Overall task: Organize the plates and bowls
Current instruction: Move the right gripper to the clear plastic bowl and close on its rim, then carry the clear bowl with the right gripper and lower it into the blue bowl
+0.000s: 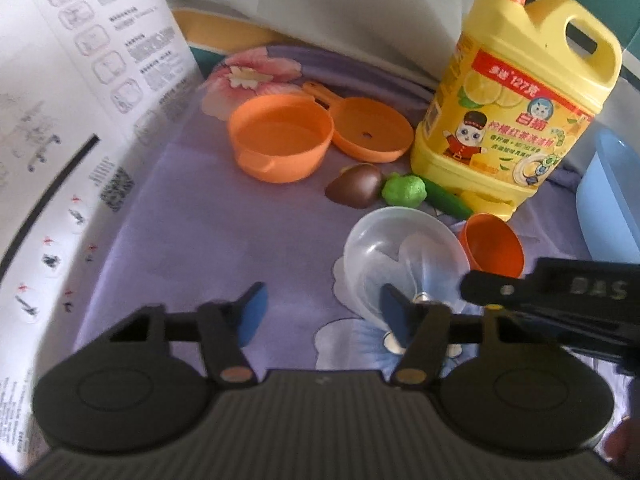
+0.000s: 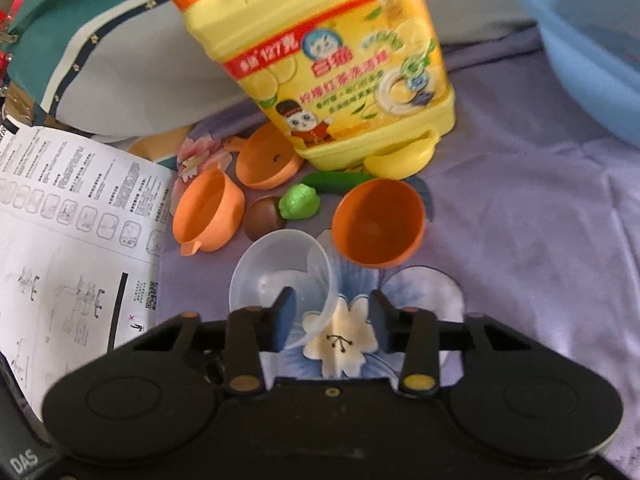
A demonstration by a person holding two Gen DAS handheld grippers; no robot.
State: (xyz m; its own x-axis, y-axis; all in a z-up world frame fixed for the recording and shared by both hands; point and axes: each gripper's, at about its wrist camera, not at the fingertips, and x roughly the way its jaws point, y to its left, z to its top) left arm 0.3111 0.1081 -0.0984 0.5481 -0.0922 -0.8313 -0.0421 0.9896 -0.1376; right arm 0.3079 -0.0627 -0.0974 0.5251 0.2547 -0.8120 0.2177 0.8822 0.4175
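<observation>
Purple flowered cloth (image 2: 520, 220) is covering the surface; we're seeing both tongs, left gripper (image 1: 324, 312) and right gripper (image 2: 332, 318), gaping, grasping nothing.

The yellow detergent jug (image 1: 516, 112) bears "127" on its red band; a black gripper body (image 2: 24, 460) reads "DAS"; the leaflet's (image 2: 80, 216) print seems too blurred.

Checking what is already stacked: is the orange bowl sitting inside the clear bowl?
No. In the right wrist view the orange bowl lies tipped on the cloth beside the clear bowl, not inside it.
</observation>
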